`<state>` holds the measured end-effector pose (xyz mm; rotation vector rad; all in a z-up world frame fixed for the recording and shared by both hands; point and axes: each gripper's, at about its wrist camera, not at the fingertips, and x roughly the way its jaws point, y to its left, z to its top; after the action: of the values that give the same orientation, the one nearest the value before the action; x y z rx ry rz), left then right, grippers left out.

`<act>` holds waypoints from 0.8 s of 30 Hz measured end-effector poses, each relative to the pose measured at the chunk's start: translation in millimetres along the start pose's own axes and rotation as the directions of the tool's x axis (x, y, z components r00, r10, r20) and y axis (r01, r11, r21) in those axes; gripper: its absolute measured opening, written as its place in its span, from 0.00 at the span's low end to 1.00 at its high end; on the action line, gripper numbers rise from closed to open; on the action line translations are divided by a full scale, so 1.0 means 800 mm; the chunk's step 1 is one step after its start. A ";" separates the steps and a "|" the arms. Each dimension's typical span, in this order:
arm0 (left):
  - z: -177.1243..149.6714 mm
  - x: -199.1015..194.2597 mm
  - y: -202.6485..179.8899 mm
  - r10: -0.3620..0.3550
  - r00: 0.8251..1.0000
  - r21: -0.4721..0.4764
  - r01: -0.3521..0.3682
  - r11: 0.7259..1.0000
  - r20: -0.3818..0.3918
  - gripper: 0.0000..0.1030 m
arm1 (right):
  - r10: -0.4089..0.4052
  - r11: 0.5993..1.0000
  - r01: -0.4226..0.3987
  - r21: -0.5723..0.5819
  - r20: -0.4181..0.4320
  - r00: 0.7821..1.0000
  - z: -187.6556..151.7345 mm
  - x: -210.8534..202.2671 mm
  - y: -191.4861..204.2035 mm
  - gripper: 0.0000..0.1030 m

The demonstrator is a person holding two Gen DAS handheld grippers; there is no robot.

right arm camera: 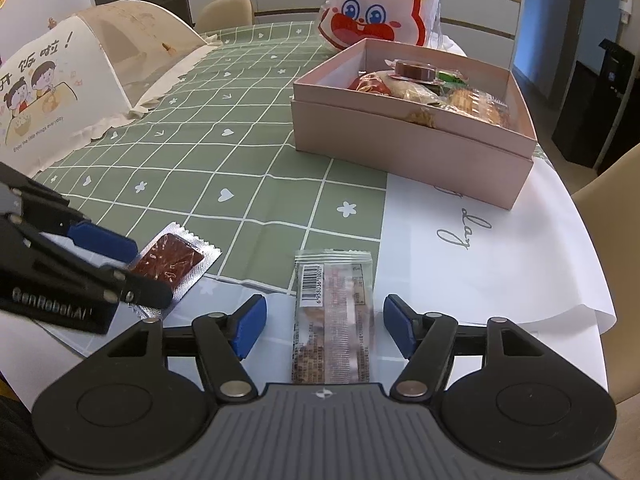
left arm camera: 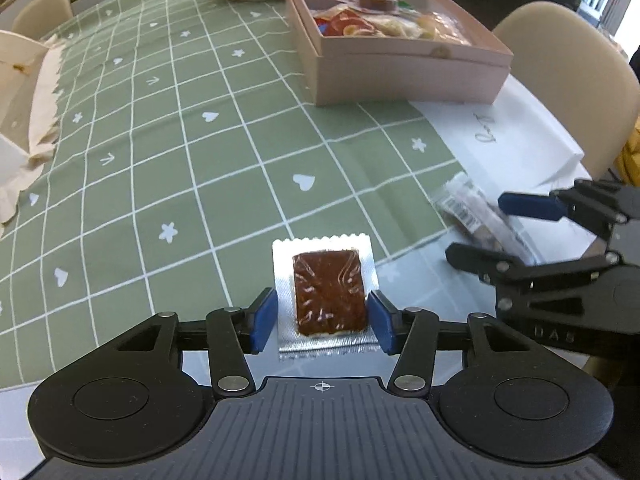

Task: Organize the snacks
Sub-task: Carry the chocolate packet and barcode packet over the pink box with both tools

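Note:
A silver foil packet with a dark brown snack point(left arm camera: 330, 292) lies flat on the green checked cloth. My left gripper point(left arm camera: 323, 322) straddles it, with a blue pad close to each foil edge and no clear squeeze. The right wrist view shows the same packet point(right arm camera: 172, 260) between the left gripper's point(right arm camera: 132, 268) fingers. A long clear packet with a barcode point(right arm camera: 334, 320) lies between the pads of my right gripper point(right arm camera: 325, 328), with a gap on both sides. That packet point(left arm camera: 464, 208) and the right gripper point(left arm camera: 496, 232) show at the right of the left wrist view. A pink box point(right arm camera: 400, 152) holding several snacks stands behind.
A white sheet with script lettering point(right arm camera: 480, 260) lies under the box's near corner and hangs over the table edge at right. A rabbit-face bag point(right arm camera: 372, 4) sits behind the box. A folding food cover point(right arm camera: 60, 80) stands at far left. A beige chair point(left arm camera: 568, 80) is beside the table.

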<state>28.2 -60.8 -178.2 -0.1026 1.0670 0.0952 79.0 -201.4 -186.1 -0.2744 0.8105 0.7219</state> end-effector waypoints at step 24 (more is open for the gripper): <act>-0.004 -0.018 0.001 -0.096 0.993 0.128 0.086 0.988 0.069 0.41 | -0.018 0.999 0.020 0.031 -0.039 0.999 0.011 -0.021 0.000 0.37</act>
<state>18.2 -61.1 -167.4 -0.0344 0.9894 -0.0499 76.0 -205.3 -167.9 -0.2687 0.8545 0.6873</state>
